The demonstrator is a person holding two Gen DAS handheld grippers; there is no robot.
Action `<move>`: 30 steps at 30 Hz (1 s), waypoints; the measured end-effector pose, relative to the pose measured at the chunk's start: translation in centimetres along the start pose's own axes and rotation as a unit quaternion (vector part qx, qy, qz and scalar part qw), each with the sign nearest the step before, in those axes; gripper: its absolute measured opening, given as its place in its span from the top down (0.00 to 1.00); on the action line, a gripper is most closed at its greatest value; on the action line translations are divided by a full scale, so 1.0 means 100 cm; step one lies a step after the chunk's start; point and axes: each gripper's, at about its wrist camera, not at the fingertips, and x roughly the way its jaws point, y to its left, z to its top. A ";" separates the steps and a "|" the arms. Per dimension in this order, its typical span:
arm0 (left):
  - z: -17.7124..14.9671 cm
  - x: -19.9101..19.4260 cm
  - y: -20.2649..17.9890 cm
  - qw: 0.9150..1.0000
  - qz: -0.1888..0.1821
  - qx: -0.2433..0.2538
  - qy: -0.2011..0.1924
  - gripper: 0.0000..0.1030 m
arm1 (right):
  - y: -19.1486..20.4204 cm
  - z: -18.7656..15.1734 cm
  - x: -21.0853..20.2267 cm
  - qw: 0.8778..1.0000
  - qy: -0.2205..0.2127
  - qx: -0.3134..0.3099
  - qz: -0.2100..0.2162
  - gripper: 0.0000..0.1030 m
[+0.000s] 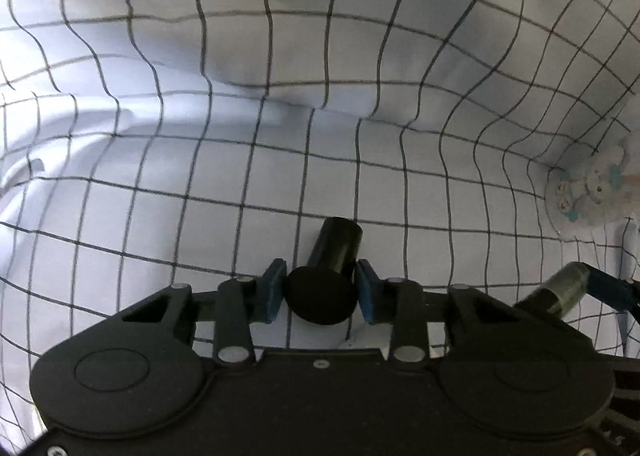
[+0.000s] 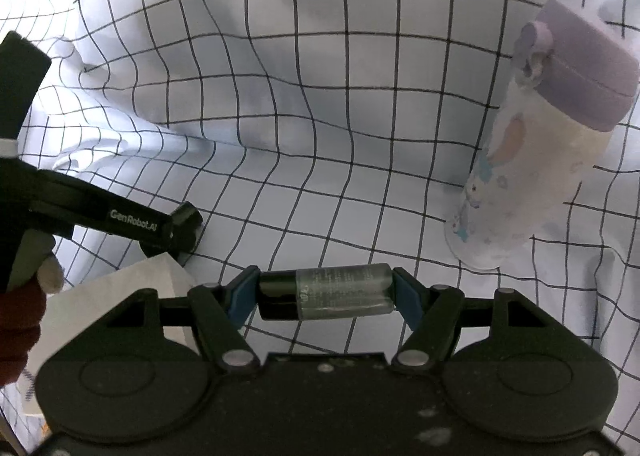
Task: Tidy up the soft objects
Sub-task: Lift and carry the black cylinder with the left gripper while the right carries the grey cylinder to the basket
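My left gripper (image 1: 321,290) points down at a white cloth with a black grid (image 1: 280,159) and is shut on a black cylinder with a round end (image 1: 334,248), its blue pads (image 1: 274,292) pressing on either side. My right gripper (image 2: 324,292) is shut on a small clear bottle with a black cap (image 2: 332,292), held crosswise between the pads. The same bottle (image 1: 560,290) appears at the right edge of the left wrist view. In the right wrist view the left gripper (image 2: 185,232) reaches in from the left, its tip low over the cloth.
A pastel flask with a purple lid (image 2: 552,151) stands on the rumpled cloth (image 2: 320,135) at the right, and the flask (image 1: 588,191) shows at the far right. A white box (image 2: 120,296) lies near the left gripper. A gloved hand with a dark red sleeve (image 2: 24,308) holds that gripper.
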 end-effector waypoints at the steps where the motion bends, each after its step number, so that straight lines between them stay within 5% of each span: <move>1: -0.001 -0.004 0.000 1.000 0.004 0.001 -0.007 0.64 | 0.000 0.000 -0.003 1.000 -0.002 0.001 0.000 0.32; 8: -0.010 -0.058 0.003 0.998 0.004 -0.011 -0.061 0.64 | 0.001 -0.002 -0.040 1.000 -0.027 0.015 0.006 0.32; 16: -0.064 -0.152 0.000 0.991 -0.001 -0.004 -0.132 0.64 | 0.010 -0.031 -0.123 0.996 -0.086 0.021 0.013 0.32; 30: -0.218 -0.271 -0.028 0.969 -0.016 0.073 -0.234 0.63 | 0.042 -0.179 -0.284 0.977 -0.212 0.030 0.027 0.32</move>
